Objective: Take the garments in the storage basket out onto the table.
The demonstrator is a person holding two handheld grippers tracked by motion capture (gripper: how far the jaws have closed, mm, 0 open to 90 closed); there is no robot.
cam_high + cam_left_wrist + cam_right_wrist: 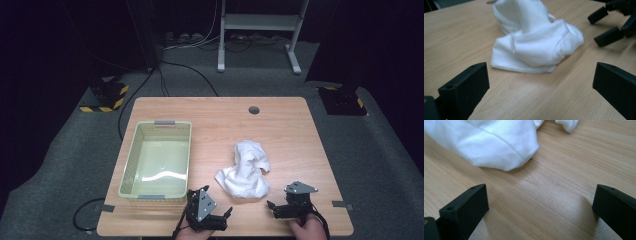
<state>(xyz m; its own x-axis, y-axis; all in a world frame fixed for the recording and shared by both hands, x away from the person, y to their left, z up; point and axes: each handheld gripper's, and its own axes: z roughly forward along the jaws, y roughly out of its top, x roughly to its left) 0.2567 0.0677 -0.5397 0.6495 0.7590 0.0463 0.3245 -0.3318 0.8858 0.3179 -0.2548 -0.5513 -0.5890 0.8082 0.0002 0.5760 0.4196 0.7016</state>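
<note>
1. Left gripper (226, 214): jaws spread wide, nothing between them, hovering low over the near edge of the table (210, 112), near-left of the white cloth (246, 170).
2. Right gripper (270, 207): jaws also wide apart and empty, near-right of the cloth, just short of its near edge.
3. Cloth: crumpled heap, centre-right of the table, right of the pale green plastic basket (131, 165) and apart from it. In the left gripper view its folded hem (524, 68) lies flat on the wood, with the right gripper's jaws at far right.
4. Risk: a jaw closing on one loose layer only, so the heap unrolls and drags instead of lifting.
5. Risk: jaws coming in too low could scrape the wood and push the cloth far instead of pinching it; the rounded fold (506, 152) in the right gripper view gives little to bite.
6. Risk: both grippers converging from the near side may knock into each other.
7. Risk: trailing fabric could catch the basket rim if carried over low.
8. Count: one cloth, one basket (empty as far as visible), two grippers, one table with one cable hole (254, 110).
</note>
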